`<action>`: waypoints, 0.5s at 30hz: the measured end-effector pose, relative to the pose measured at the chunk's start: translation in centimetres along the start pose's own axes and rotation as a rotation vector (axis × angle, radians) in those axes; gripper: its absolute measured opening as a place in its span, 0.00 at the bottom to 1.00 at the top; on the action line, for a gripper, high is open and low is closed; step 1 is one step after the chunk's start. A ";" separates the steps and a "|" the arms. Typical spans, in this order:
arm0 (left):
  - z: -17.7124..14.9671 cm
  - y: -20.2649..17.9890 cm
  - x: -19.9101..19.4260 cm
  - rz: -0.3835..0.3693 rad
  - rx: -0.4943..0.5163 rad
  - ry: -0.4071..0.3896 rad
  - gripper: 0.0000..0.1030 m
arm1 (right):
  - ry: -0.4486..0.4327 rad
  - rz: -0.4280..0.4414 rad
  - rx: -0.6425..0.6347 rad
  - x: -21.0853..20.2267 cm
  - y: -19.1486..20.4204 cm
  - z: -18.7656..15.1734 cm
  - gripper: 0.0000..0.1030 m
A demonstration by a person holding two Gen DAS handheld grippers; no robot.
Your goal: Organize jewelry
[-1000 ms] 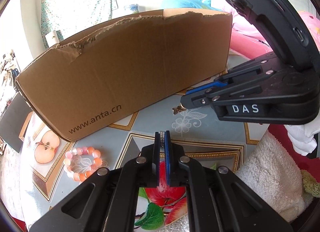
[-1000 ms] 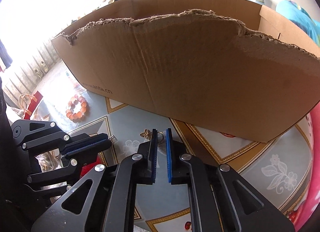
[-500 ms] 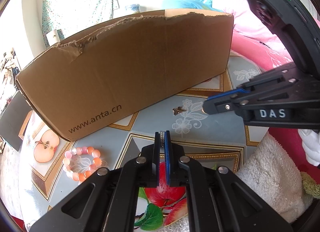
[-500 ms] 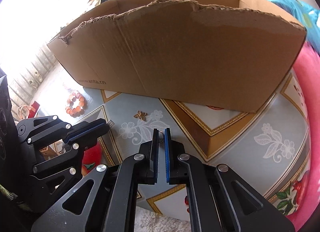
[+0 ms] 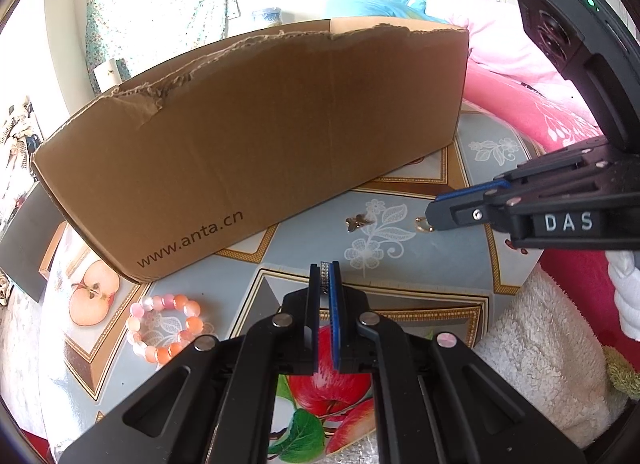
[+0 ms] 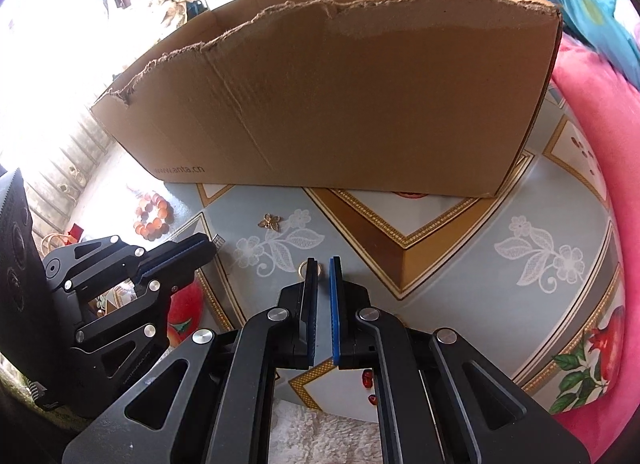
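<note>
My left gripper point(image 5: 325, 276) is shut on a small rhinestone band point(image 5: 325, 271) just above the tablecloth; it also shows in the right wrist view as the left gripper point(image 6: 211, 244). My right gripper point(image 6: 323, 264) is shut on a thin gold ring point(image 6: 306, 267) low over the table, its tip point(image 5: 431, 215) to the right in the left wrist view with the ring point(image 5: 422, 224) beside it. A gold butterfly charm point(image 5: 357, 221) point(image 6: 269, 221) lies loose between both grippers. A pink and orange bead bracelet point(image 5: 164, 328) point(image 6: 151, 215) lies at the left. The torn cardboard box point(image 5: 260, 135) point(image 6: 340, 95) stands behind everything.
The fruit-print tablecloth point(image 5: 420, 264) covers a round table. A white fluffy towel point(image 5: 540, 344) lies at the near right edge, and pink bedding point(image 5: 520, 95) rises beyond it. Small red beads point(image 6: 366, 378) sit under my right gripper's fingers.
My right gripper has drawn away to the right from the butterfly charm, taking the gold ring with it, and has rolled a little. The left gripper has kept still.
</note>
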State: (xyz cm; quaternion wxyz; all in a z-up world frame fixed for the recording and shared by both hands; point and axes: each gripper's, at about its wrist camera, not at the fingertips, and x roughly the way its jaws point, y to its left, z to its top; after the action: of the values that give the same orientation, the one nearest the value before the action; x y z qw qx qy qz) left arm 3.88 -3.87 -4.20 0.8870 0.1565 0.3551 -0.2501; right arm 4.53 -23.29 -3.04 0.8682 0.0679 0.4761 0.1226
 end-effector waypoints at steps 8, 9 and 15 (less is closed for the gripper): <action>0.0 0.1 0.0 -0.005 -0.004 0.000 0.03 | 0.020 0.037 -0.017 1.0 1.1 -0.8 0.06; 0.0 0.0 0.0 -0.006 -0.005 0.000 0.03 | 0.023 0.037 -0.018 1.2 1.3 -0.9 0.06; 0.0 0.1 0.0 -0.010 -0.009 -0.001 0.03 | 0.028 0.036 -0.015 1.6 1.6 -1.3 0.07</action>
State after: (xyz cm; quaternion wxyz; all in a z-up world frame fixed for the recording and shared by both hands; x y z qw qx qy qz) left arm 3.92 -3.82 -4.20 0.8867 0.1508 0.3564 -0.2532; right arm 4.00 -21.32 -4.69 0.8595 0.0683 0.4861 0.1425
